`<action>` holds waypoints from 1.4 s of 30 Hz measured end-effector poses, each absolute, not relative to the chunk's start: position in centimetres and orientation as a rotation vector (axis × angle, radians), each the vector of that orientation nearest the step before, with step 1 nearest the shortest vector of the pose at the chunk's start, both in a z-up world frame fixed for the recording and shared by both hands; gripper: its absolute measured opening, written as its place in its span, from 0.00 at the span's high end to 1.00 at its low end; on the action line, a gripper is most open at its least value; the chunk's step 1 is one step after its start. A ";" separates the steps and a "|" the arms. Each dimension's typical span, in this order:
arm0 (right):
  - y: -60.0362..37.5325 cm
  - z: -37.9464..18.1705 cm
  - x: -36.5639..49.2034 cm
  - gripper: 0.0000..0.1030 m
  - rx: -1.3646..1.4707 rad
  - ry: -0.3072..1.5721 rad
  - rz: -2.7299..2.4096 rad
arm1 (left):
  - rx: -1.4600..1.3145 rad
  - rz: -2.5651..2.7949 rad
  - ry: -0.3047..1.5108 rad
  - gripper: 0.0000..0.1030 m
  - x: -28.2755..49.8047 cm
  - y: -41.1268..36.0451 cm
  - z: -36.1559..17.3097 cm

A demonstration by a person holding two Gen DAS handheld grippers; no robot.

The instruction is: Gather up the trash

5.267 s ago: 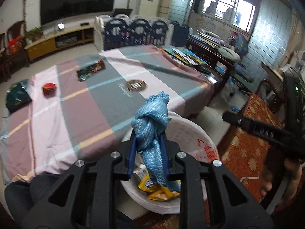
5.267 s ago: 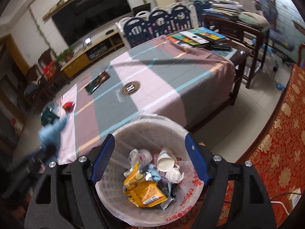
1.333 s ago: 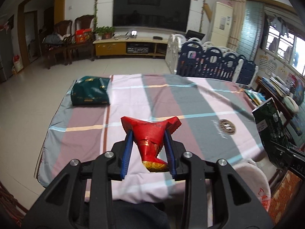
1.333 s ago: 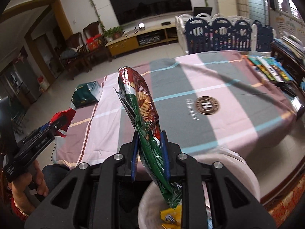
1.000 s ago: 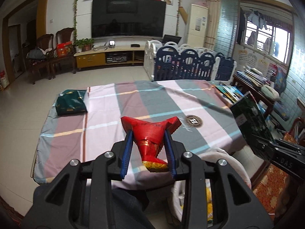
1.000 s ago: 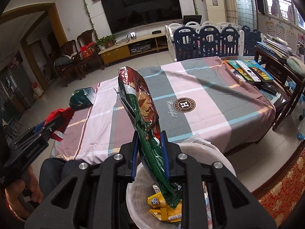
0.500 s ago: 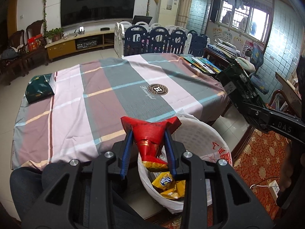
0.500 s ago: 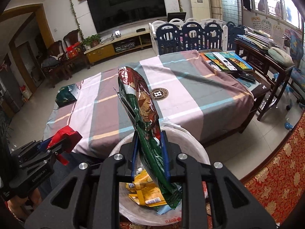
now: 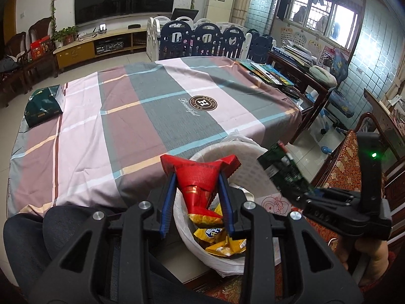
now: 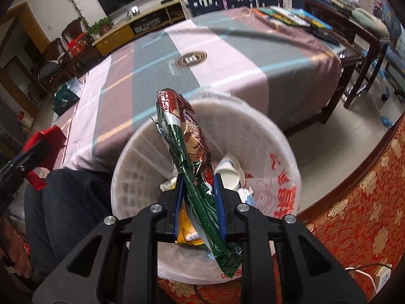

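A checked tablecloth (image 9: 141,116) is spread over the table. Beside its near edge a white bin (image 10: 141,177) is seen, lined with a bag. Above it a green wrapper (image 10: 192,167) is clamped by the right gripper (image 10: 198,202), and a red wrapper (image 9: 198,177) by the left gripper (image 9: 197,202).

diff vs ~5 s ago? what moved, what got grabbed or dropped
The blue knotted cloth is gone from the left gripper, whose jaws now clamp a red wrapper. The right gripper, open before, now grips a green snack bag. Both left the tablecloth and now hang over the white basket. The dark green bag stayed put at the table's far corner.
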State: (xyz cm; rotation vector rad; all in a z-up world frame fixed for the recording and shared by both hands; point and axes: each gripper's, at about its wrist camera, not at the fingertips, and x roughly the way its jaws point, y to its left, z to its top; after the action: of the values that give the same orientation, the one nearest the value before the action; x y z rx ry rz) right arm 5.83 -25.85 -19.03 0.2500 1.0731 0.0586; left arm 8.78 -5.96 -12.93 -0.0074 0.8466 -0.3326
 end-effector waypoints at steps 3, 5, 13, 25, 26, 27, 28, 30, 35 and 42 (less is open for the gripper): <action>-25.7 -20.2 5.9 0.50 0.237 1.127 0.054 | -0.005 -0.337 0.853 0.67 8.8 -6.2 -13.1; -26.1 -19.9 5.9 0.37 0.244 1.118 0.038 | -0.010 -0.350 0.861 0.67 9.0 -6.2 -13.2; -32.1 -13.8 4.2 0.26 0.413 0.882 -0.095 | -0.065 -0.612 0.976 0.65 11.4 -8.4 -15.7; -28.4 -8.9 3.3 0.12 0.236 0.824 -0.151 | -0.006 -0.472 0.961 0.06 11.0 -7.6 -14.5; -27.2 -8.4 3.1 0.11 0.207 0.823 -0.131 | -0.008 -0.427 0.958 0.06 11.0 -6.8 -13.9; -26.1 -7.8 2.9 0.10 0.186 0.816 -0.108 | -0.006 -0.373 0.956 0.06 10.8 -5.9 -13.4; -25.2 -7.3 2.6 0.08 0.170 0.807 -0.093 | 0.001 -0.295 0.949 0.06 10.6 -4.8 -12.8; -23.5 -5.9 2.1 0.04 0.140 0.784 -0.065 | 0.020 -0.187 0.923 0.05 9.8 -3.3 -11.4; -21.5 -1.5 0.5 0.03 0.134 0.729 -0.015 | 0.045 -0.091 0.787 0.03 5.1 0.0 -6.4; -18.6 1.5 -1.6 0.03 0.041 0.662 -0.045 | 0.000 -0.042 0.621 0.03 0.2 2.1 -0.6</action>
State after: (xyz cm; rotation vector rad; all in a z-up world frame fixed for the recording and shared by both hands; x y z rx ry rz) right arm -1.64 -18.62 1.54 0.0410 0.6620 -0.0455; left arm 0.21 2.06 -0.58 -0.0004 0.6213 -0.0417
